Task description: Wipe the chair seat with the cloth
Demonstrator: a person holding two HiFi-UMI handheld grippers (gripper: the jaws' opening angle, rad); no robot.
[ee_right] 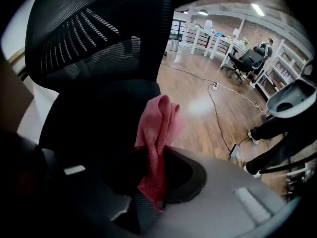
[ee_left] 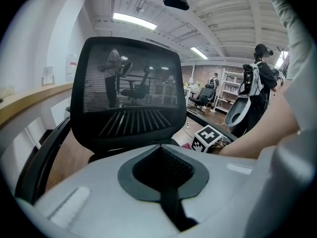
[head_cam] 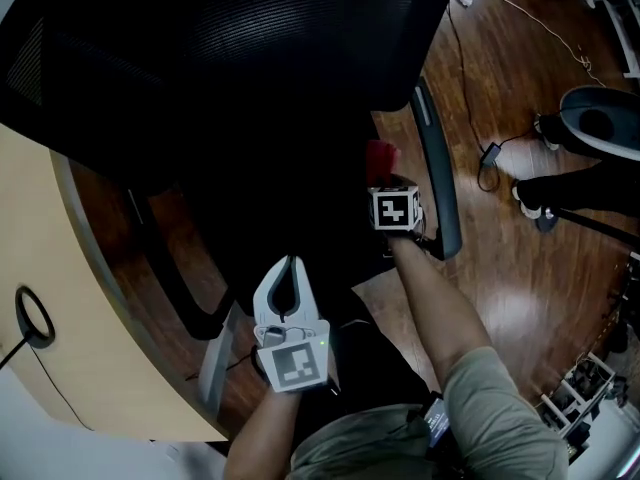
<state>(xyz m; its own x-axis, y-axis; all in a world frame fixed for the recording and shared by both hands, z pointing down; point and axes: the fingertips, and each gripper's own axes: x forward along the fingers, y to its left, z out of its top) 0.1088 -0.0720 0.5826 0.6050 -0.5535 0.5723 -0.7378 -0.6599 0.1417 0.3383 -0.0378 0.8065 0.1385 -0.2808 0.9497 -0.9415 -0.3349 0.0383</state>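
A black mesh office chair fills the head view, its dark seat (head_cam: 290, 198) below the backrest (head_cam: 250, 28). My right gripper (head_cam: 385, 180) hovers over the seat's right side, beside the armrest (head_cam: 437, 168), and is shut on a red cloth (head_cam: 381, 156). In the right gripper view the cloth (ee_right: 157, 133) hangs pinched between the jaws of the right gripper (ee_right: 151, 190), above the seat (ee_right: 94, 123). My left gripper (head_cam: 290, 266) sits near the seat's front edge, shut and holding nothing. In its own view the left gripper (ee_left: 161, 150) faces the backrest (ee_left: 126, 88).
A light wooden desk (head_cam: 60, 298) curves along the left of the chair. A person's shoes and legs (head_cam: 540, 193) and a cable with a plug (head_cam: 490, 153) are on the wooden floor (head_cam: 540, 288) to the right.
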